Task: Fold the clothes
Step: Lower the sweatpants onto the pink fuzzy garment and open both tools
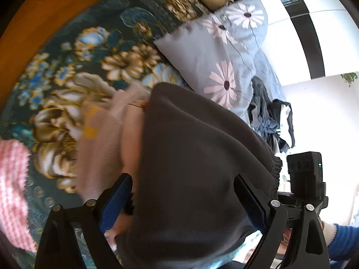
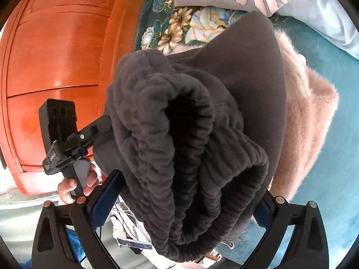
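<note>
Dark grey fleece garment [image 2: 202,134] is held up above the bed, bunched; its ribbed elastic waistband [image 2: 170,161] is seen gaping open toward the right wrist camera. In the left wrist view the same garment [image 1: 197,157] is seen as a smooth dark sheet filling the space between the fingers.

Left gripper [image 1: 186,204]: blue-padded fingers [image 1: 114,204] are spread wide, fabric draped between and over them. An actual pinch cannot be confirmed from either view. In the right wrist view the left gripper [image 2: 98,130] is seen from outside, its tip buried in the garment edge, with a hand [image 2: 74,186] wrapped on the handle.

Right gripper [image 2: 186,215]: jaws are set wide apart, waistband bulk sits between them; grip state cannot be told. In the left wrist view it is seen at the right edge, beside a blue ribbed sleeve [image 1: 345,239].

A fuzzy beige-pink sweater [image 2: 309,121] lies on the bed just behind and under the grey garment.

Around it: floral teal bedspread [image 1: 74,51], grey-blue daisy-print quilt [image 1: 231,51], a heap of dark clothes [image 1: 269,114] beyond the quilt, a pink knit item [image 1: 11,190] at the left edge, orange wooden headboard [image 2: 58,67].
</note>
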A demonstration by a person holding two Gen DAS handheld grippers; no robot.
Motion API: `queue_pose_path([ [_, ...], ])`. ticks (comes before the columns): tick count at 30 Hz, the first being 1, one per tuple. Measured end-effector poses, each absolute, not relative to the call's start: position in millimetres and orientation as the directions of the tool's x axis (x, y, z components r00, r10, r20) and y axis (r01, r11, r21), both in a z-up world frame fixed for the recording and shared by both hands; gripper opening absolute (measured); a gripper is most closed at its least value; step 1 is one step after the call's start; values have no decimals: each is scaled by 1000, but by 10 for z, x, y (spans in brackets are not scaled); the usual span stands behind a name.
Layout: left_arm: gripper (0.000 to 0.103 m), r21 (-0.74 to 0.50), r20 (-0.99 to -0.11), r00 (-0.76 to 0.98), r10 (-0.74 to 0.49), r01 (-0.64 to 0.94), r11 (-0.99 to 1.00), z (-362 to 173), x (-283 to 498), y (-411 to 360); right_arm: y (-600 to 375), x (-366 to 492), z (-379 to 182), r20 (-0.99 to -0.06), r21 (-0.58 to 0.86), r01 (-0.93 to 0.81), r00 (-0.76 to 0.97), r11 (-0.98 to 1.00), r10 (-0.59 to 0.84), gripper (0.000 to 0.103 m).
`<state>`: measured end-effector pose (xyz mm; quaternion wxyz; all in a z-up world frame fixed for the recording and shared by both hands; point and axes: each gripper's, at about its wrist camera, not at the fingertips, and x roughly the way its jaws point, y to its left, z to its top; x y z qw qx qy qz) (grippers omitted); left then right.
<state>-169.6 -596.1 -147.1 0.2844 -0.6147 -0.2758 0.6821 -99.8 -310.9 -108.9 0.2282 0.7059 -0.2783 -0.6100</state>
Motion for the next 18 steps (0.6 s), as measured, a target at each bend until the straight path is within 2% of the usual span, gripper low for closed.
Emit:
queue_pose_path([
  [9,94,-663,-730,-236,642,12,-749,-1106,-1284,-6152,-2909,-733,-760,-763,637,-45,107,-770,-637,101],
  [15,94,-579,-780,-279,560,-17,-815,-832,-1050,-6062,-2713,-489,-502,-814,578,34,101,-816,-572,101],
  [18,94,-581,-771,-295,564,-38,-813,-699,-963,-6007,-2686,-543,-320,-849,528,88,56,-845,-525,101],
])
